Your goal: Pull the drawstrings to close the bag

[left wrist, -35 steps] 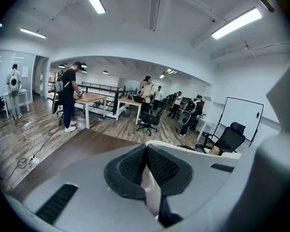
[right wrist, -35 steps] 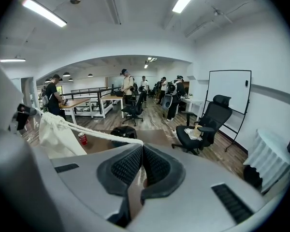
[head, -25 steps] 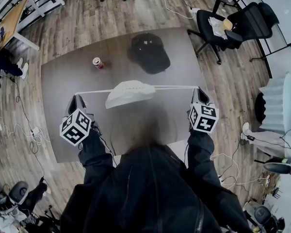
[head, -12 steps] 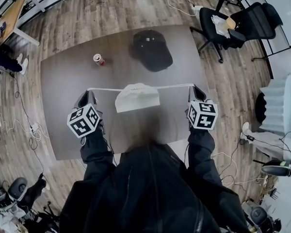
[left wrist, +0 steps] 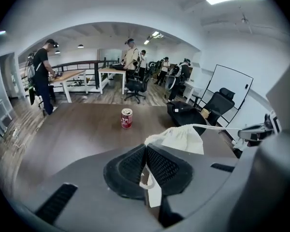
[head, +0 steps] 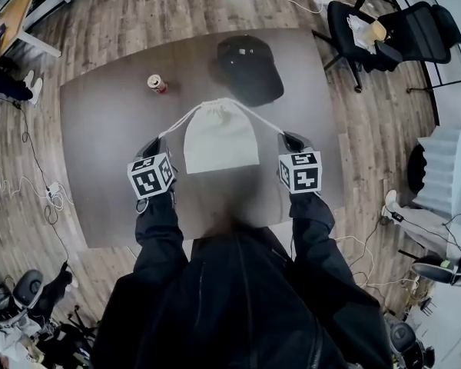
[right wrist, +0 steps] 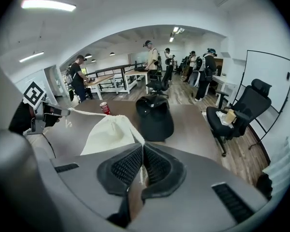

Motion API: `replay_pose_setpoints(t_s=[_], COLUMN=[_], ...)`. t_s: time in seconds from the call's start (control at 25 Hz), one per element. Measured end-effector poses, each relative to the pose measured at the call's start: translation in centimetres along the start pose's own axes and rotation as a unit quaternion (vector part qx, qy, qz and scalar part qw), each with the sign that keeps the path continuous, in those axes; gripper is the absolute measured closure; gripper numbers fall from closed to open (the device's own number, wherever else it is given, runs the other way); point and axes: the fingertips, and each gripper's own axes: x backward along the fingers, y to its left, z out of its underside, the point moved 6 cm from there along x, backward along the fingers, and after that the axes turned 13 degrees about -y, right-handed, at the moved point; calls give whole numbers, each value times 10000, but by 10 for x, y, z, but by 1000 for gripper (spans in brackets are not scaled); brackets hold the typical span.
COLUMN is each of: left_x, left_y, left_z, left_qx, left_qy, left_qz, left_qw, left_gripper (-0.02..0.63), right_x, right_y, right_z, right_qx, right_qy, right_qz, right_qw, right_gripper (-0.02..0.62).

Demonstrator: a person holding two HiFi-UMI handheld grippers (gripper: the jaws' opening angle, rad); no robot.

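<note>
A cream drawstring bag (head: 219,138) lies on the dark table (head: 100,129) between both grippers, its mouth gathered at the far end. Its two white drawstrings (head: 180,119) run from the mouth back and outward like an inverted V. My left gripper (head: 160,141) is shut on the left string's end, and the string passes between its pads (left wrist: 159,166). My right gripper (head: 286,137) is shut on the right string (head: 261,118). The left gripper view shows the bag (left wrist: 181,139) just beyond the jaws. The right gripper view shows the bag (right wrist: 108,134) ahead and to the left.
A red drink can (head: 156,82) stands at the table's far left. A black bag (head: 250,69) lies at the far middle, just beyond the cream bag. Office chairs (head: 384,33) stand to the right of the table. People stand at desks in the background (left wrist: 43,74).
Both grippers moved inward and back toward me. The strings, earlier stretched in one level line, now slant to the gathered mouth. The bag now lies flat and lengthwise.
</note>
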Motion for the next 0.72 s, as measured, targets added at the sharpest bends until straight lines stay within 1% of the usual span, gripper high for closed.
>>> replay_pose_setpoints(t_s=[0.24, 0.44, 0.64, 0.72], left_x=[-26, -39, -44, -45], left_y=[-2, -6, -10, -12], left_z=[35, 65, 92, 99], left_qx=[-109, -175, -242, -263], left_qy=[530, 968, 1297, 1329], left_qz=[72, 105, 255, 294], left_qw=[9985, 9951, 9909, 9903], left_gripper=[571, 571, 571, 571], right_x=[-32, -48, -49, -50], right_y=[23, 41, 55, 59], right_z=[29, 57, 82, 86], right_qx=[-60, -52, -125, -89], right_qy=[464, 878, 1141, 1157], right_qz=[-345, -676, -893, -945], right_qw=[9983, 9938, 9894, 9887], right_gripper=[571, 570, 569, 569])
